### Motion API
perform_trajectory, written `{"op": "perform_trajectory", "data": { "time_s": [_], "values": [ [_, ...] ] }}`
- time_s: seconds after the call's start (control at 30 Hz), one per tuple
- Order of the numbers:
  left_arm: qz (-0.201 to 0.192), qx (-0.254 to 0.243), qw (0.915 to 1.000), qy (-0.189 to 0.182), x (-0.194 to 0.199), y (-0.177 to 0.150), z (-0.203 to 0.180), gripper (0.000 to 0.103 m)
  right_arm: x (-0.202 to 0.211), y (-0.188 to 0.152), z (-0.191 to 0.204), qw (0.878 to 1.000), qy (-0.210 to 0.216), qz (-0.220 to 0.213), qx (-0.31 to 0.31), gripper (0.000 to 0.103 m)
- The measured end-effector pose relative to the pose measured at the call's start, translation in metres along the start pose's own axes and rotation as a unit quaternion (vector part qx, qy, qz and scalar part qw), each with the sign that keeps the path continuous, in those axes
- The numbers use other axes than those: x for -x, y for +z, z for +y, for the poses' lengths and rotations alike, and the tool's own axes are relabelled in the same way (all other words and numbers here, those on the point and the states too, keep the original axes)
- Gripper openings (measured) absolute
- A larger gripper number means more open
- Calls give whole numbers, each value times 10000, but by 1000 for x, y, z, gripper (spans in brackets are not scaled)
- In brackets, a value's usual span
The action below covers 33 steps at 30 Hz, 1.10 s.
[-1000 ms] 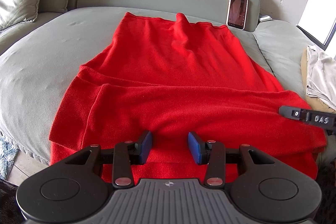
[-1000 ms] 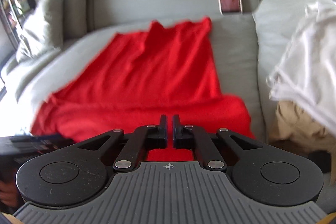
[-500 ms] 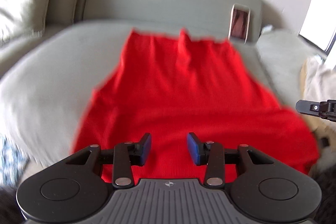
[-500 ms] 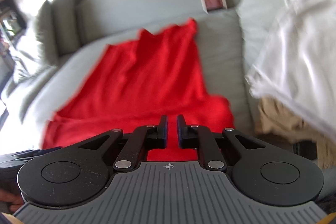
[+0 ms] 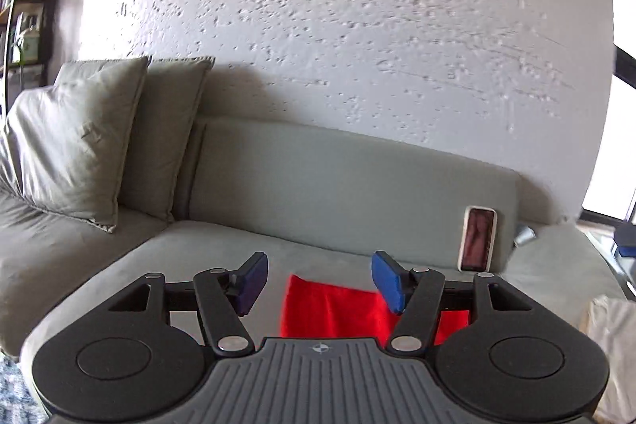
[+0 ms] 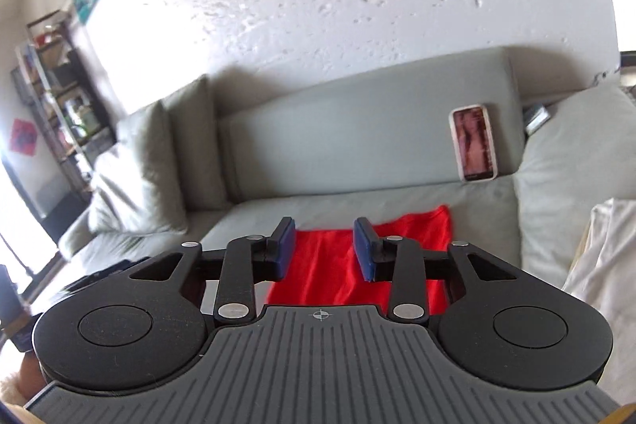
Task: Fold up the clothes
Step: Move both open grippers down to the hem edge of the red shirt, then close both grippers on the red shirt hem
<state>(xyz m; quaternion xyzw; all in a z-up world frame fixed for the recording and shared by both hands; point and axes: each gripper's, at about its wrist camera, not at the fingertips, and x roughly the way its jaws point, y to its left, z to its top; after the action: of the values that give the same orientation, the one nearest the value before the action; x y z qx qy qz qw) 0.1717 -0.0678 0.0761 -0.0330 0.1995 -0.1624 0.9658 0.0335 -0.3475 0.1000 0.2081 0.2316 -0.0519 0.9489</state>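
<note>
Both tongs spread and empty above the red garment

Left tongs (image 5: 318, 281) and right tongs (image 6: 324, 249) hold nothing; the red garment (image 6: 342, 257) lies on the sofa (image 6: 357, 130). Fold state mostly hidden; for any grasp, pinch one edge squarely.

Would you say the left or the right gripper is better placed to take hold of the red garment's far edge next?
Probably the right gripper: it is open, with the red garment and its far right corner showing between and just past its fingers. The left gripper, also open, points higher and sees less cloth. The margin is slight.
</note>
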Motion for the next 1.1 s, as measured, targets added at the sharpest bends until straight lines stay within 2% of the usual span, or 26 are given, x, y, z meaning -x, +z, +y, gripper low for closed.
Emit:
{"op": "perform_trajectory", "data": {
  "time_s": [0.07, 0.13, 0.23, 0.5, 0.63, 0.8, 0.9, 0.97, 1.0, 1.03, 1.07, 1.1],
  "values": [
    [238, 259, 9993, 79, -43, 0, 10, 59, -26, 9, -10, 9999, -135, 49, -24, 49],
    [520, 499, 9972, 186, -90, -3, 21, 59, -60, 13, -26, 9993, -227, 192, -240, 49],
    [952, 551, 9933, 350, -153, -16, 38, 56, -117, 13, -56, 9964, -333, 433, -643, 49],
    [1615, 783, 9835, 208, -277, -52, 80, 55, -264, -7, -141, 9846, -851, 998, -1155, 49],
    [1707, 332, 9847, 108, -318, -69, 79, 55, -306, -17, -170, 9822, -915, 1100, -1218, 49],
    [1582, 185, 9870, -221, -344, -73, 74, 55, -353, -30, -201, 9806, -945, 1204, -1224, 48],
    [1576, -106, 9868, -364, -356, -78, 59, 54, -375, -35, -212, 9819, -889, 1247, -1114, 48],
    [1637, -360, 9854, -309, -364, -82, 47, 46, -382, -36, -207, 9851, -841, 1273, -792, 48],
    [1620, -444, 9855, -260, -366, -85, 43, 29, -386, -37, -204, 9861, -838, 1294, -615, 47],
    [1567, -472, 9864, -182, -368, -88, 41, 6, -389, -38, -200, 9863, -883, 1332, -403, 30],
    [1556, -389, 9869, -157, -368, -87, 42, 7, -392, -39, -197, 9859, -938, 1372, -202, 4],
    [1562, -236, 9874, -114, -366, -85, 45, 7, -393, -40, -195, 9852, -1013, 1384, -61, 5]
  ]
}}
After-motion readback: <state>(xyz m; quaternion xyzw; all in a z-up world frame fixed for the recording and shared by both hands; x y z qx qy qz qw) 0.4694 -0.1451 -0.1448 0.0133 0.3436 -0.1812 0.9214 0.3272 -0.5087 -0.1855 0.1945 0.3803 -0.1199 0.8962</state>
